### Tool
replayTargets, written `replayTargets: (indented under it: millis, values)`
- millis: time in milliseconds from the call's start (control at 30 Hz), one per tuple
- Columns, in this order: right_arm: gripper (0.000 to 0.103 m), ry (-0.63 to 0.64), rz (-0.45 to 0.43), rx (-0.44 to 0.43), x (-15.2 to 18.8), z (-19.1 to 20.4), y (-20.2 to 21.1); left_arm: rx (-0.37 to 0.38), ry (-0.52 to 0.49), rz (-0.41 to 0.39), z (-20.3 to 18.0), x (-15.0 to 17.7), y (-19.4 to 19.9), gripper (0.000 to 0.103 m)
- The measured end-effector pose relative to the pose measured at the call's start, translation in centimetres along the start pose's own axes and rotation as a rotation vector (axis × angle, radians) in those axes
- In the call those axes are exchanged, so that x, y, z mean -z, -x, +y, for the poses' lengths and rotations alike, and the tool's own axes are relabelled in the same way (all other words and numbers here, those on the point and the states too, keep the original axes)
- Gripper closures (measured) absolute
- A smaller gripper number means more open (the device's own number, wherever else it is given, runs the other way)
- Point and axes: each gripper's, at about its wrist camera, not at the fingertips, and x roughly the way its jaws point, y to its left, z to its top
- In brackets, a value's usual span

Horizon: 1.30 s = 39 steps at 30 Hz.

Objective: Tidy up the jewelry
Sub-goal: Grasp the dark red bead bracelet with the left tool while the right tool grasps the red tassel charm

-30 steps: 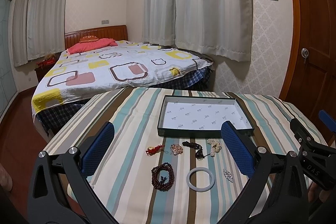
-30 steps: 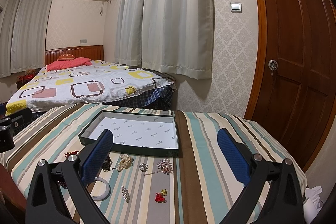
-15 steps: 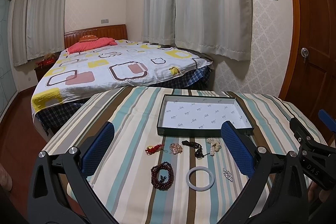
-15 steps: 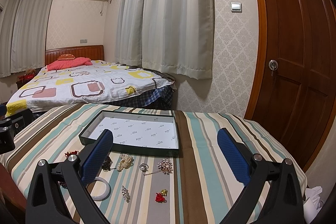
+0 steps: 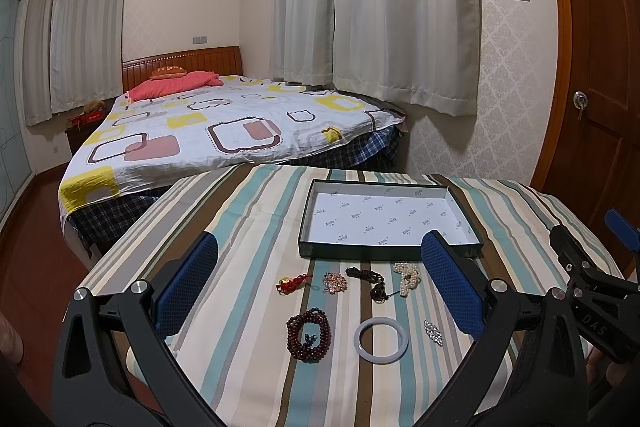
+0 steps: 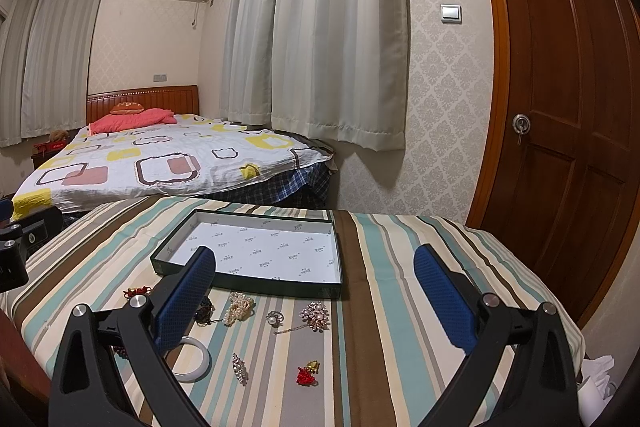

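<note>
A shallow dark-green box (image 5: 306, 227) with a white printed lining sits empty on the striped tablecloth; it also shows in the right wrist view (image 6: 338, 259). Jewelry lies in front of it: a dark red bead bracelet (image 5: 309, 333), a white bangle (image 5: 380, 339), a pearl piece (image 5: 407, 278), a black cord piece (image 5: 370, 282), a red tassel charm (image 5: 292, 283), a crystal brooch (image 6: 315, 315), a ring (image 6: 275, 317), a red charm (image 6: 307, 373). My left gripper (image 5: 320, 287) is open and empty above them. My right gripper (image 6: 316, 295) is open and empty.
The table (image 5: 248, 223) is covered by a striped cloth. A bed (image 5: 224, 131) stands behind it, curtains and a wall beyond. A wooden door (image 6: 568, 131) is at the right. The right gripper's body shows at the right edge of the left wrist view (image 5: 592, 291).
</note>
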Motion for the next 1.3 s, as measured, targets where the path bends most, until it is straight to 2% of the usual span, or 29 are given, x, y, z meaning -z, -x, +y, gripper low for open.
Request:
replayTargets:
  millis: [167, 367, 800, 1067, 1300]
  values:
    - [0.006, 0.000, -0.010, -0.011, 0.2, 0.0, 0.0, 0.006, 0.000, 0.003, -0.2, 0.6, -0.2, 0.004]
    - [0.006, 0.016, -0.010, -0.027, 2.5, -0.2, -1.7, 0.001, -0.011, 0.028, 0.0, 2.1, -2.4, 0.004]
    - [0.006, 0.022, 0.167, -0.050, 7.8, -1.0, -7.5, -0.002, 0.024, 0.261, 1.9, 7.9, -10.7, 0.004]
    - [0.006, 0.021, 0.240, -0.064, 9.4, -0.8, -9.6, -0.004, 0.033, 0.396, 2.5, 10.7, -14.9, 0.004]
    - [0.006, 0.003, 0.306, -0.080, 10.5, -0.8, -10.9, 0.012, 0.051, 0.491, 2.9, 12.2, -16.7, 0.004]
